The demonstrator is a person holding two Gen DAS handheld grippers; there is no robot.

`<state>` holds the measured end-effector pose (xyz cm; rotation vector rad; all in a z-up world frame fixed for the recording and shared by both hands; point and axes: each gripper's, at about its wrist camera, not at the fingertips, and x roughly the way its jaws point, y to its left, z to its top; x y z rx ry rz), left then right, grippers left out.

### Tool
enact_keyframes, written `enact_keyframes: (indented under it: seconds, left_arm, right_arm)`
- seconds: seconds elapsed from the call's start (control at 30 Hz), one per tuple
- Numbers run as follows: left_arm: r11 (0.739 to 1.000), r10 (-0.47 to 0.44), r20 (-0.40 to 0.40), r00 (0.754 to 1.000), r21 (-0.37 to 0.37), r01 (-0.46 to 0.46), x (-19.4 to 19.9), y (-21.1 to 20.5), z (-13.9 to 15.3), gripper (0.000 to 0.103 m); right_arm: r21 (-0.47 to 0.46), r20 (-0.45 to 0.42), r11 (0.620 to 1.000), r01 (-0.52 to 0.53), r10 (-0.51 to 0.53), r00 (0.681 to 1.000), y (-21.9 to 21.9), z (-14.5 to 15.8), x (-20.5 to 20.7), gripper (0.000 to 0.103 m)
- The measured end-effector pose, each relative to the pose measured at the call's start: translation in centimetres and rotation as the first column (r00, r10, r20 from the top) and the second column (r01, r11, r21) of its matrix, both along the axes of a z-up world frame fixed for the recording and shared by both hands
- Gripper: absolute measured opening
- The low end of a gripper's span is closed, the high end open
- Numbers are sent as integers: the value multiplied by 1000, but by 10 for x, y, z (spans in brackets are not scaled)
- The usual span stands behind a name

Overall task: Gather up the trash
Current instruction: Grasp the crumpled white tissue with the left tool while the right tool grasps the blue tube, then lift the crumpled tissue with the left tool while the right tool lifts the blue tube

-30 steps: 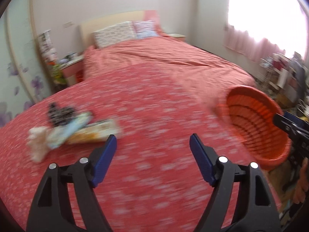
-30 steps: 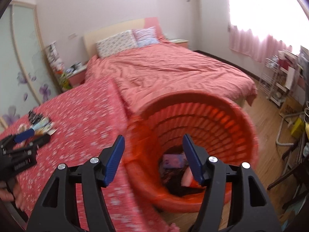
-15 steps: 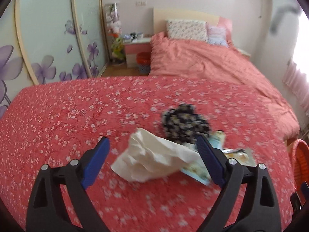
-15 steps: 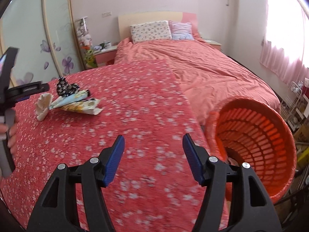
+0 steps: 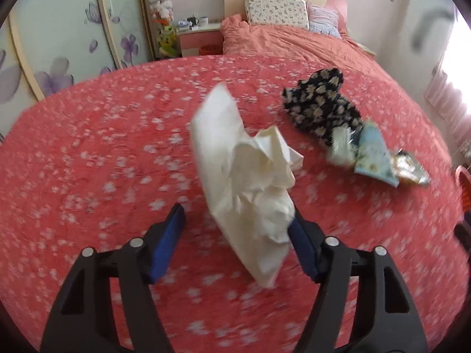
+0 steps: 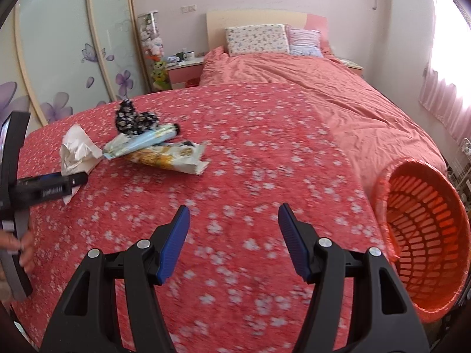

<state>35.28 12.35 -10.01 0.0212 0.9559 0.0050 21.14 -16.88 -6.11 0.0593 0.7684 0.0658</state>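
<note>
Left gripper [image 5: 237, 225] has just been closing, with the crumpled white tissue [image 5: 250, 182] between its blue pads. The right-hand pad touches the tissue's edge and is partly hidden behind it; the left-hand pad [image 5: 169, 244] stands clear with a gap, so not pinched. Tissue fills centre frame and lies on the red flowered bedspread [image 5: 88, 161].

Right gripper [image 6: 234, 238] is spread, nothing between its pads, over bare bedspread at lower centre.

Remaining trash, upper right of the left wrist view: dark daisy-print cloth [image 5: 322, 107], then a light blue wrapper [image 5: 374, 154], then a foil packet [image 5: 410, 167] that is blurred. In the right wrist view the same pile sits upper left, and a yellow-and-white snack wrapper [image 6: 170, 157] lies nearest the centre.

Orange slatted basket [image 6: 424, 253] sits at the right edge of the right wrist view, mouth tilted towards the camera, lower rim cut off by the frame. Contents are hard to make out. In the left wrist view only a sliver shows at the right edge.

Left edge of the right wrist view: the left gripper's body, with fingers [image 6: 25, 250] of the hand holding it, mostly cut off.
</note>
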Motion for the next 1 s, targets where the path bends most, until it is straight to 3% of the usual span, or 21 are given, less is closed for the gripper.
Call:
enact_keyframes:
  seconds: [0.23, 0.3, 0.37, 0.47, 0.67, 0.83, 1.0]
  left_arm:
    - [1000, 28, 50, 998, -7, -28, 6, 13, 5, 67]
    - [1000, 22, 49, 999, 18, -23, 12, 13, 4, 54]
    - [1000, 19, 60, 998, 23, -21, 14, 14, 7, 52]
    - [999, 12, 76, 997, 34, -14, 7, 22, 13, 38]
    - [999, 53, 51, 997, -14, -53, 4, 45, 5, 44]
    - [998, 68, 53, 996, -23, -67, 10, 47, 5, 50]
    - [998, 59, 60, 996, -13, -58, 14, 42, 3, 41]
  right_arm:
    - [81, 19, 996, -35, 33, 999, 36, 16, 29, 62]
    - [107, 19, 993, -48, 46, 999, 47, 18, 40, 60]
    - [120, 7, 991, -51, 50, 999, 59, 19, 53, 53]
    - [146, -31, 989, -38, 43, 999, 76, 13, 81, 47]
    - [187, -133, 982, 33, -8, 991, 88, -2, 121, 45]
    - [171, -166, 984, 45, -17, 986, 97, -16, 127, 38]
    - [202, -146, 979, 41, -12, 989, 85, -15, 115, 26]
